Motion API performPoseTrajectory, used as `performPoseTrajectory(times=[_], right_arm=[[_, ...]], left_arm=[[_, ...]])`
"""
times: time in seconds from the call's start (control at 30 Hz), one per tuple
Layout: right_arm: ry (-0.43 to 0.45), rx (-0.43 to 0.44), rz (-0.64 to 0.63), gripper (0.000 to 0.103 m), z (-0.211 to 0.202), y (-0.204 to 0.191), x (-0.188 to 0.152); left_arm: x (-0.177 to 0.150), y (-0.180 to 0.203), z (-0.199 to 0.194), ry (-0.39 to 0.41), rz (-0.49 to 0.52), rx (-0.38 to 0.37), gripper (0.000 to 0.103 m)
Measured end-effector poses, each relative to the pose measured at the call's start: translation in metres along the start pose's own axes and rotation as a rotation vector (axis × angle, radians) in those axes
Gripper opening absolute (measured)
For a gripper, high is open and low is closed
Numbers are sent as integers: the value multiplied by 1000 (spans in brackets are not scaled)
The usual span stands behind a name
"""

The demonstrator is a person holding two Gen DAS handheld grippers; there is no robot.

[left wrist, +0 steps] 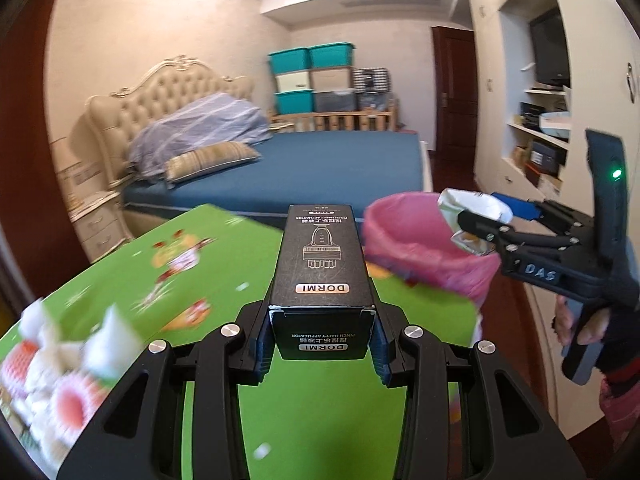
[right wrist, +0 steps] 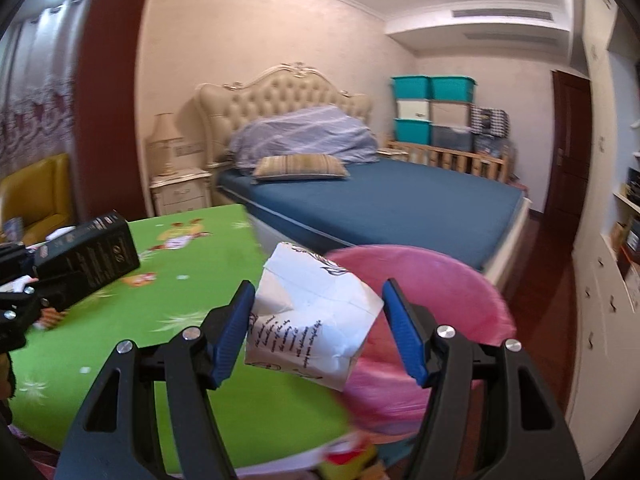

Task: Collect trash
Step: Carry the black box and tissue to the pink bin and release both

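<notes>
left gripper (left wrist: 322,344) clamps a stiff, light box (left wrist: 322,256) by its near end; right gripper (right wrist: 320,320) pinches a soft, crushable carton (right wrist: 316,312), with the bin (right wrist: 432,300) just ahead.

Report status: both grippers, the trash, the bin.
Left gripper shut on black box. Right gripper holding crumpled white pack beside pink-lined bin. Nothing blocking the bin.

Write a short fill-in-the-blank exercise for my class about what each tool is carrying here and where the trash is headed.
The left tool grips a ____ box.
The right tool carries a crumpled white ____.
The bin is lined with a ____ bag.
The tabletop is mostly ____.

Missing words: black; carton; pink; green
</notes>
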State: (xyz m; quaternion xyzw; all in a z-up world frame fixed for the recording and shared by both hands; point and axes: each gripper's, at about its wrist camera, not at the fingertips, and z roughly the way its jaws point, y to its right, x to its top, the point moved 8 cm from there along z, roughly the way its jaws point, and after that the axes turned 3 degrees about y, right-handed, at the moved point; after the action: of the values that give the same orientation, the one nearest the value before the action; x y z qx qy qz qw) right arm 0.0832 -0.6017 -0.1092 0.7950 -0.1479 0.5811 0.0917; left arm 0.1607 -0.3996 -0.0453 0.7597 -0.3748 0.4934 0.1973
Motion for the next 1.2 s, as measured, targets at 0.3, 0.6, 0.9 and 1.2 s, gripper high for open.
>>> performPoseTrajectory(times=[0.3, 0.6, 0.9, 1.2], right_arm=[[-31, -70, 72, 64, 39, 88, -4], [-42, -69, 97, 64, 55, 129, -10], [-57, -12, 99, 74, 74, 130, -9], [21, -25, 154, 87, 28, 137, 2]], left_arm=[[49, 62, 88, -42, -8, -152, 38], [64, 100, 163, -96, 14, -180, 38], [51, 105, 208, -144, -6, -239, 38], [45, 49, 176, -50, -96, -163, 88]])
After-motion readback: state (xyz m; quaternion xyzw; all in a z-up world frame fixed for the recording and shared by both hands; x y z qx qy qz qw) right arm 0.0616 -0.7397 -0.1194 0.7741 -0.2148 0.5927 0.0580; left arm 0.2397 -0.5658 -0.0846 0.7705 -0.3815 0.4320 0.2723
